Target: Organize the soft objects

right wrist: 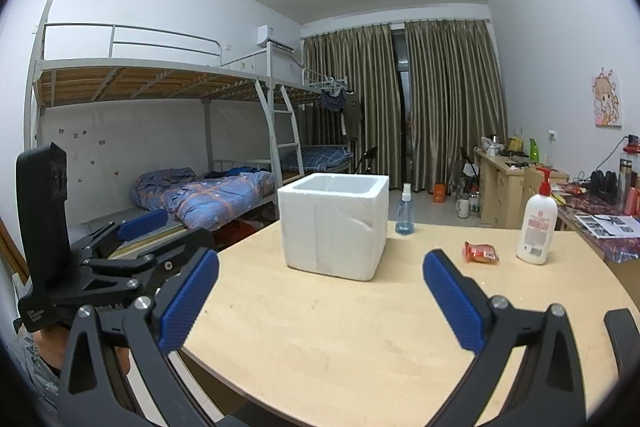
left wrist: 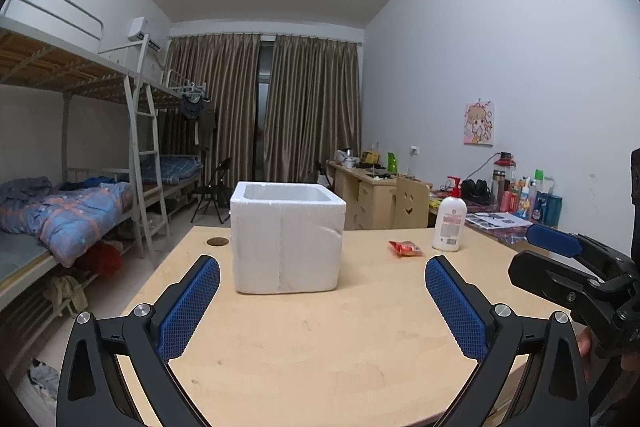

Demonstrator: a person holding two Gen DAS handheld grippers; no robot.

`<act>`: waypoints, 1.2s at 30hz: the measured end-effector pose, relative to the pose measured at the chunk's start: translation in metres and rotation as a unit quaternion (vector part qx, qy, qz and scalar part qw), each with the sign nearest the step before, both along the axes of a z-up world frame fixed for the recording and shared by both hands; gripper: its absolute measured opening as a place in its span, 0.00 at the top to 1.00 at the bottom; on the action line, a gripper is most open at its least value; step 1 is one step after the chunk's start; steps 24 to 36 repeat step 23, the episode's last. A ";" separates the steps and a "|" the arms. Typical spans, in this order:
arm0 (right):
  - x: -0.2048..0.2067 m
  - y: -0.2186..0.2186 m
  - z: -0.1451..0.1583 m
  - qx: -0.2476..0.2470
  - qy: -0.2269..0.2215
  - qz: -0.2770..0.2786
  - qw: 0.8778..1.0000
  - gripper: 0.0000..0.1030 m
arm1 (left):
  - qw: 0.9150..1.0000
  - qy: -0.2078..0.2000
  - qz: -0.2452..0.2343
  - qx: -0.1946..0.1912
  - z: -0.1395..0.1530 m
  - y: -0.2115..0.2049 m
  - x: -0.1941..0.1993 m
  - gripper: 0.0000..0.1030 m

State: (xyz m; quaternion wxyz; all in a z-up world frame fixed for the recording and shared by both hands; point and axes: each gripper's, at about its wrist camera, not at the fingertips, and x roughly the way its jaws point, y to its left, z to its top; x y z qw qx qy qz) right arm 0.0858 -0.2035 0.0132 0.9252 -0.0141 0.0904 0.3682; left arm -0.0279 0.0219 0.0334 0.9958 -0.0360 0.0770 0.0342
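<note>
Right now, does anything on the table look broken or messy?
A little. The white foam box has a dented, creased front wall. The small red snack packet lies crumpled on the light wooden table, beside the white pump bottle. Nothing is spilled.

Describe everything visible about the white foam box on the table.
The white foam box is a squarish, thick-walled container that looks like expanded polystyrene, with a rough, grainy surface. It has no lid, and its top is open; the inside floor is hidden. A faint vertical seam runs down the near face, and the right wrist view shows a dent or crease on one side. It stands upright on the light wooden table, toward the far middle. Nothing else touches it; neither hand-held gripper is near it.
</note>
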 end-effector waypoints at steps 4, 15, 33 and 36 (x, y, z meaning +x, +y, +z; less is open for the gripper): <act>-0.004 0.000 -0.005 -0.001 0.003 -0.005 1.000 0.00 | 1.000 0.006 -0.003 0.005 -0.005 -0.005 -0.001 0.00; -0.003 0.003 -0.005 -0.006 0.006 -0.010 1.000 0.00 | 1.000 0.012 -0.008 0.009 -0.007 -0.008 0.002 0.00; -0.006 0.004 -0.006 -0.009 0.007 -0.010 1.000 0.00 | 1.000 0.012 -0.010 0.009 -0.008 -0.010 0.003 0.00; -0.006 0.004 -0.006 -0.009 0.007 -0.010 1.000 0.00 | 1.000 0.012 -0.010 0.009 -0.008 -0.010 0.003 0.00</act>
